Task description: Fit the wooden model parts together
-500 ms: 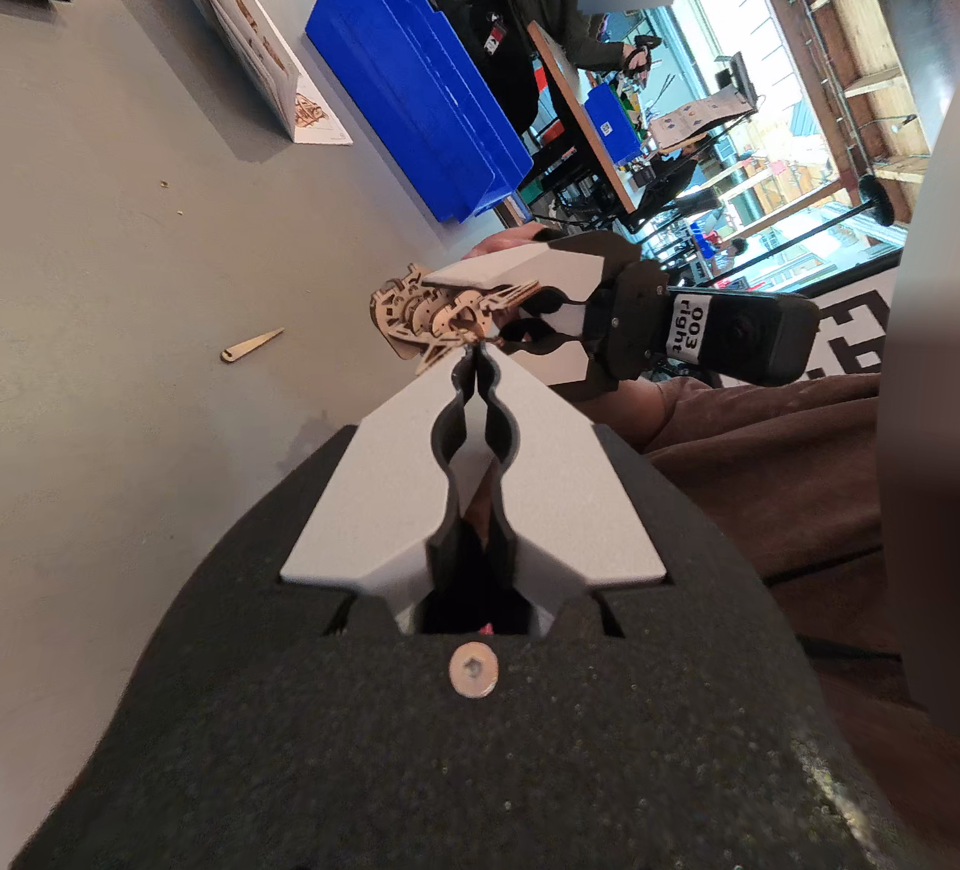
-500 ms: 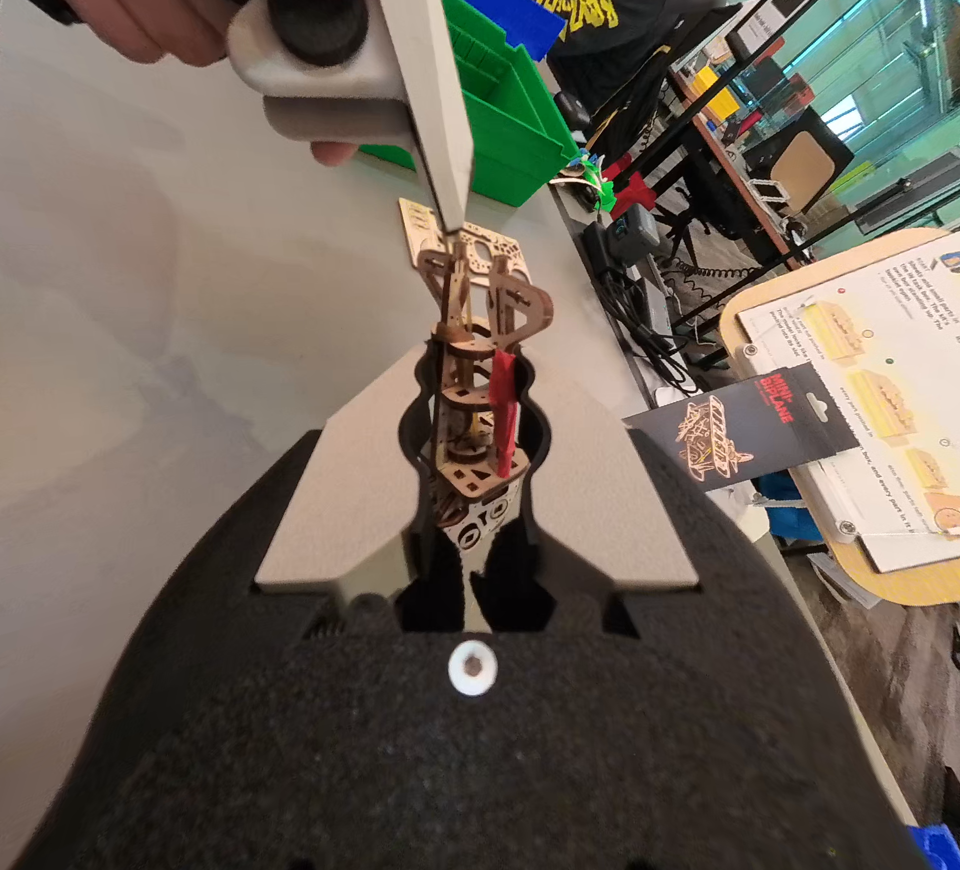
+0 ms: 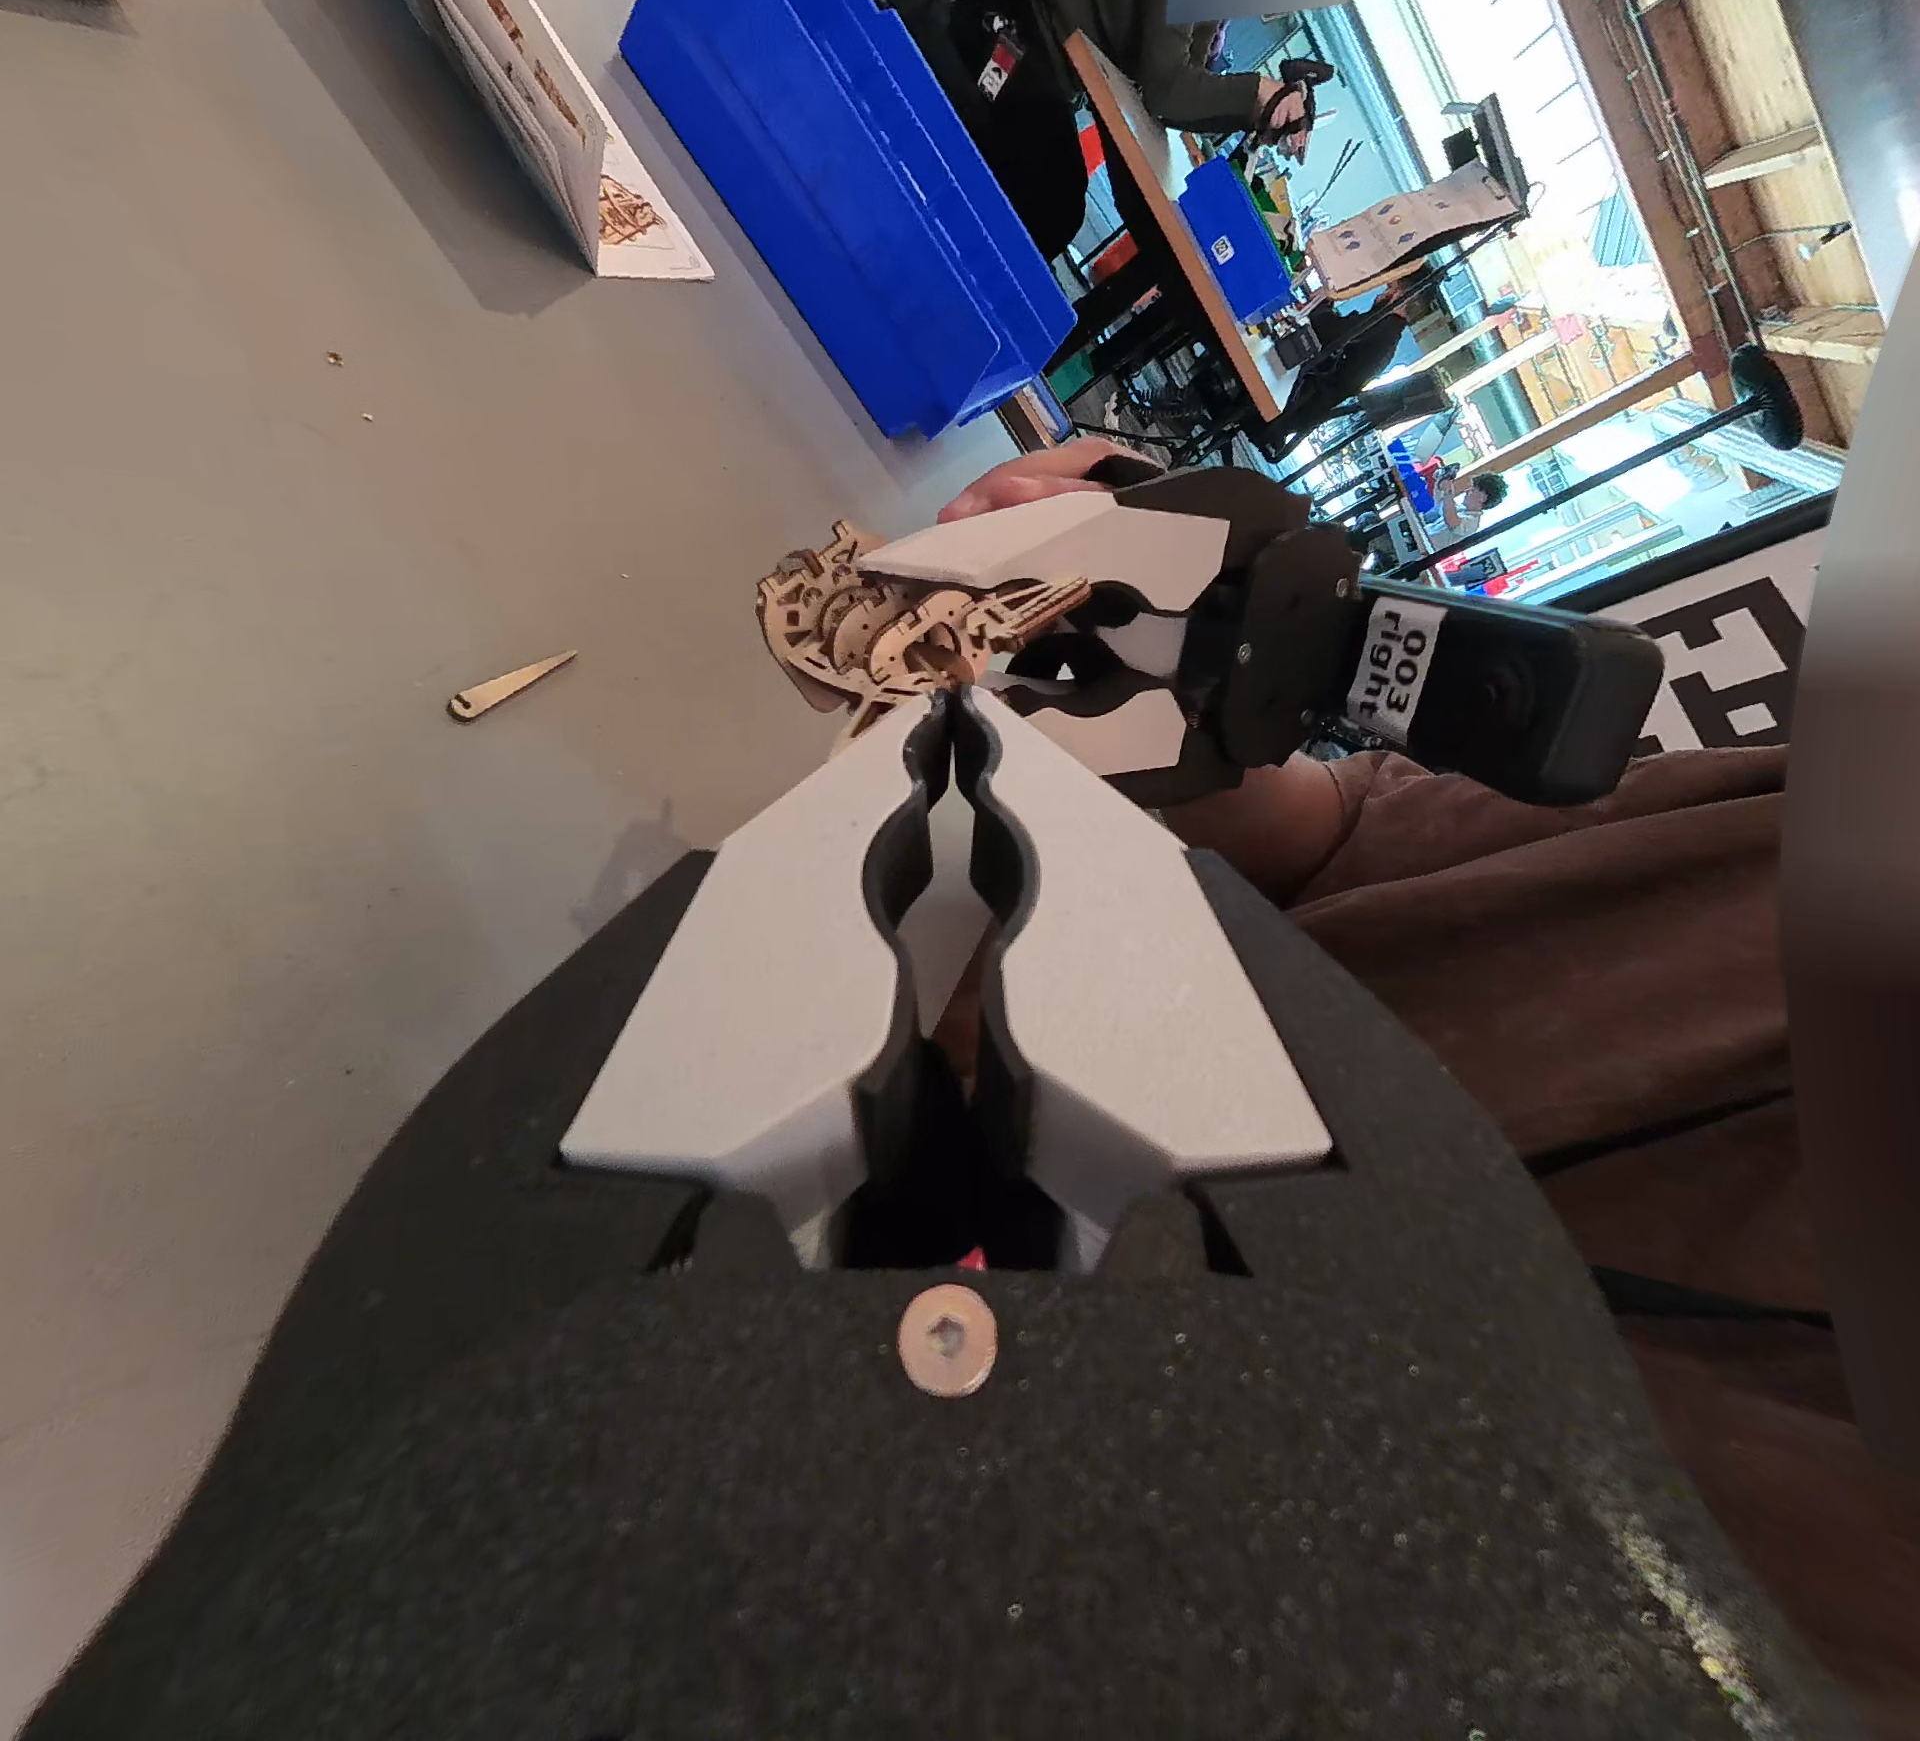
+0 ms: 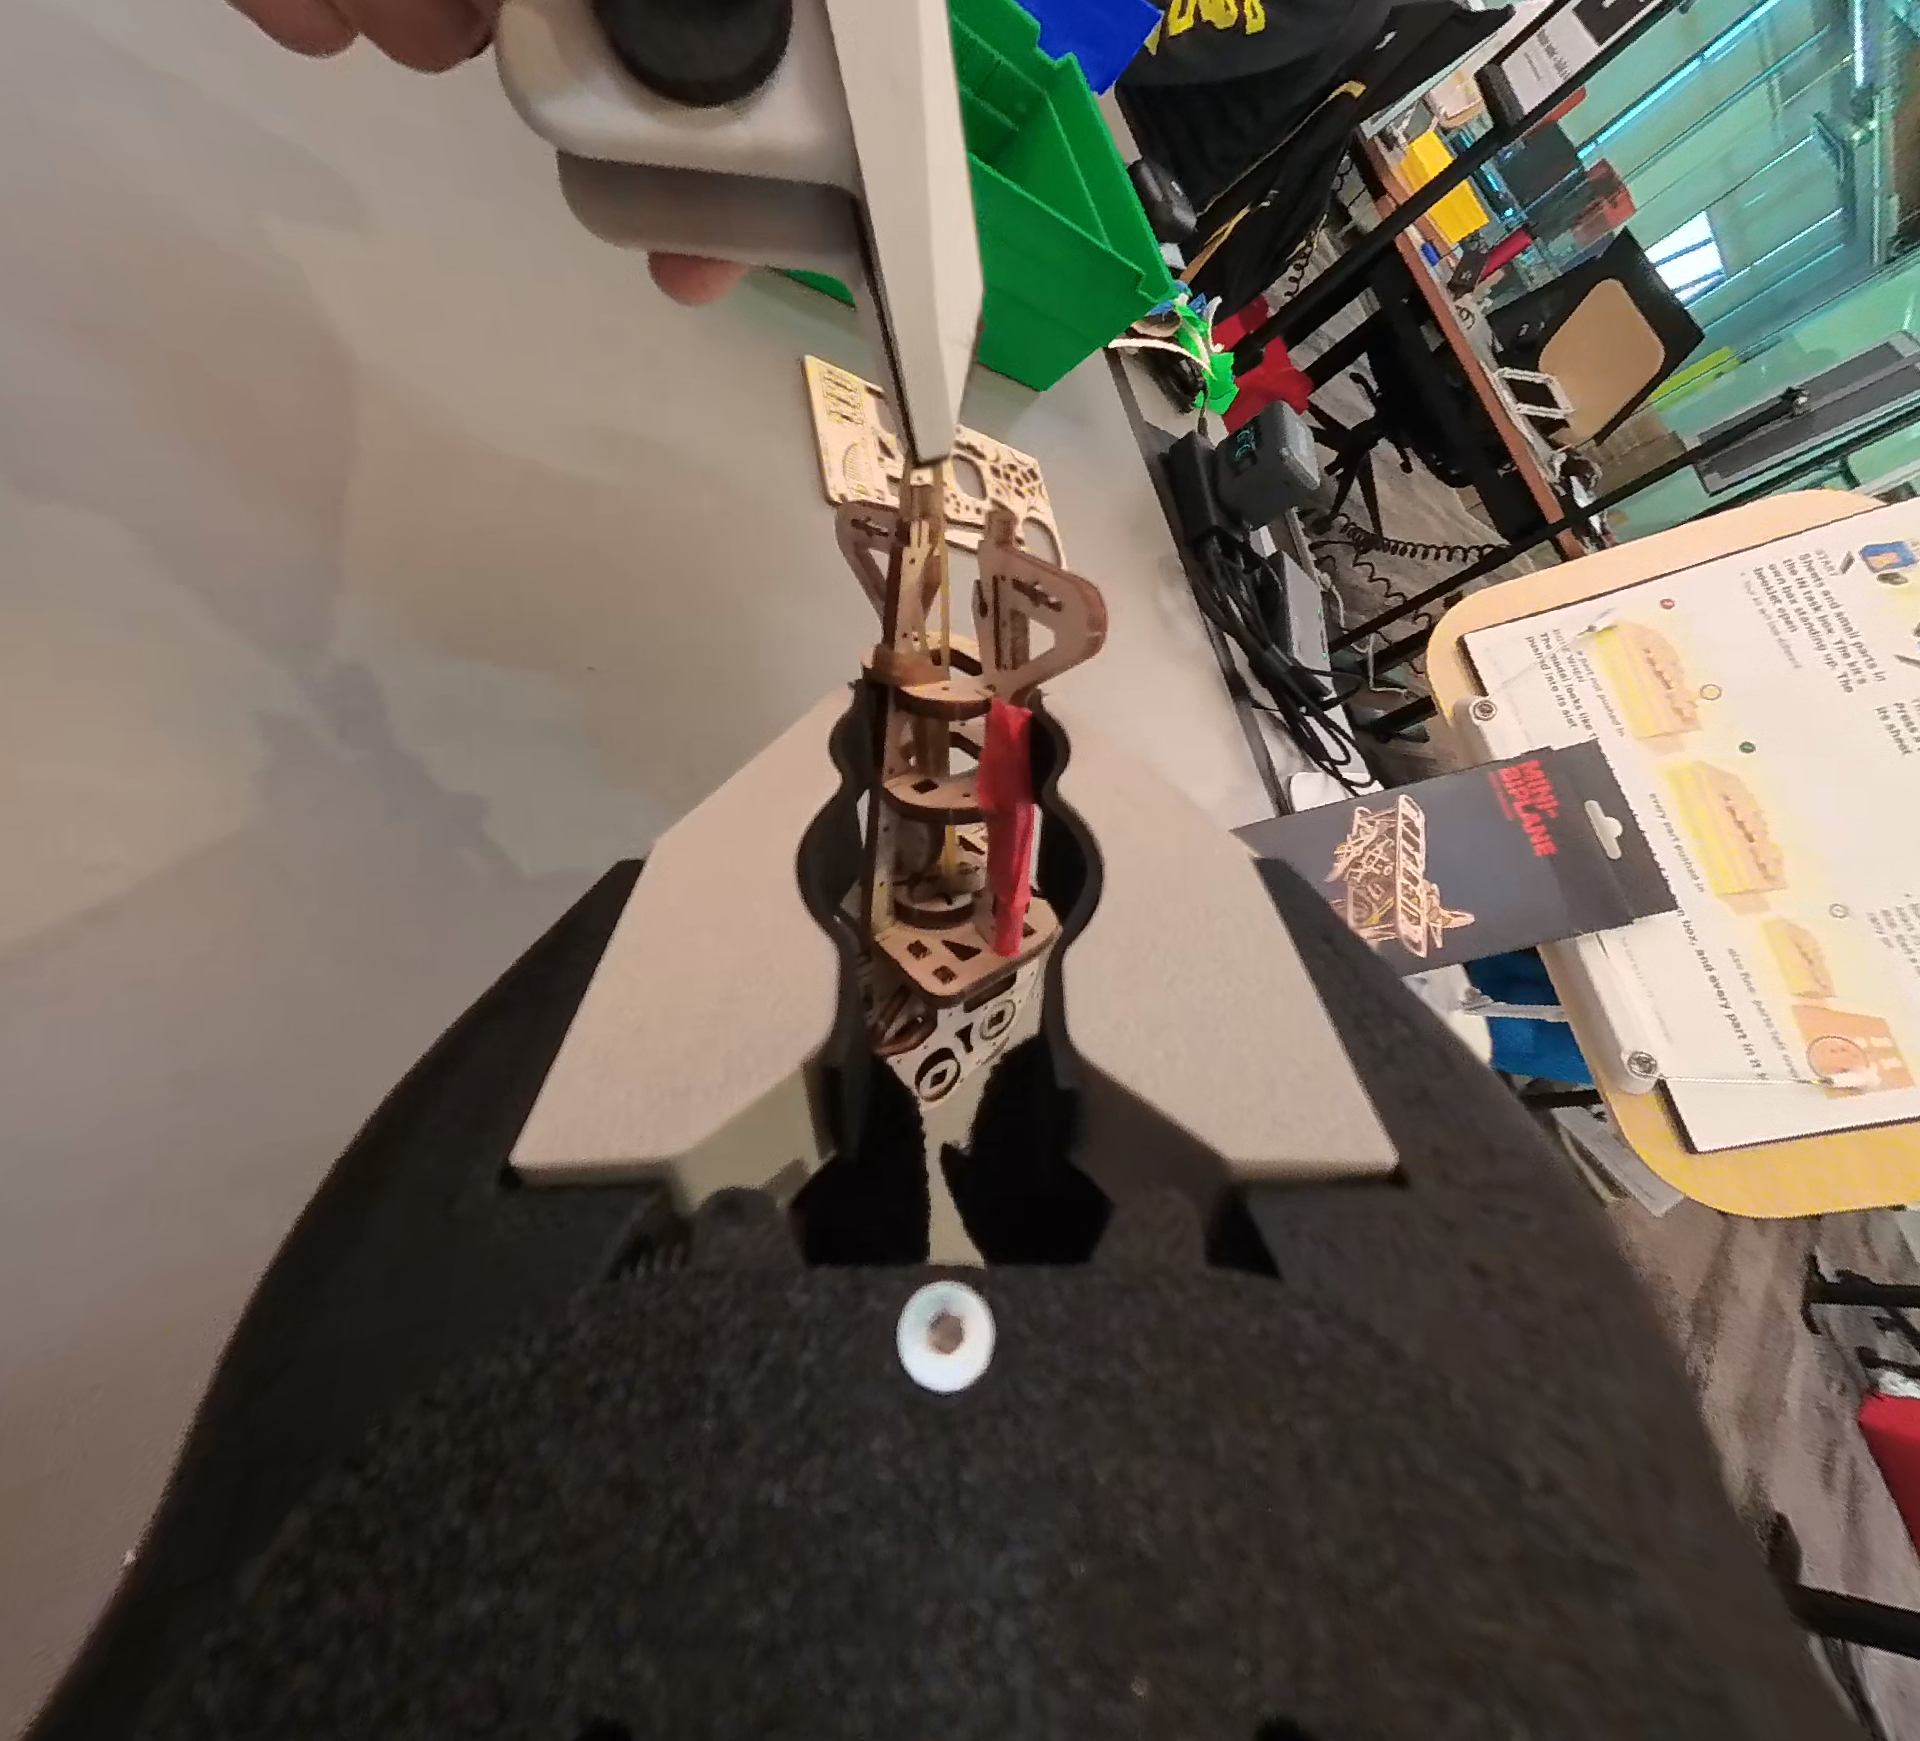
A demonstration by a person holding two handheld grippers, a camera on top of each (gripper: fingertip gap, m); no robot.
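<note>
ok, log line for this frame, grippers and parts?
right gripper: shut on wooden model | left gripper: shut, tips at model | loose wooden piece: on table

Grey table (image 3: 260,548) (daylit), windows (image 3: 1558,320) beyond workbenches (image 3: 1164,216).

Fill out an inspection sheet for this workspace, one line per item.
Surface: grey table, a few wood crumbs.
Job's things: wooden model clamped in the right gripper; left gripper pinches a small wooden part at the model.
Clutter: loose wooden sliver, parts sheet, booklet, blue bin, green bin.
Grippers: both jaws closed.
Cables: black tangle off the table edge.
Surroundings: other desks, instruction board.
</note>
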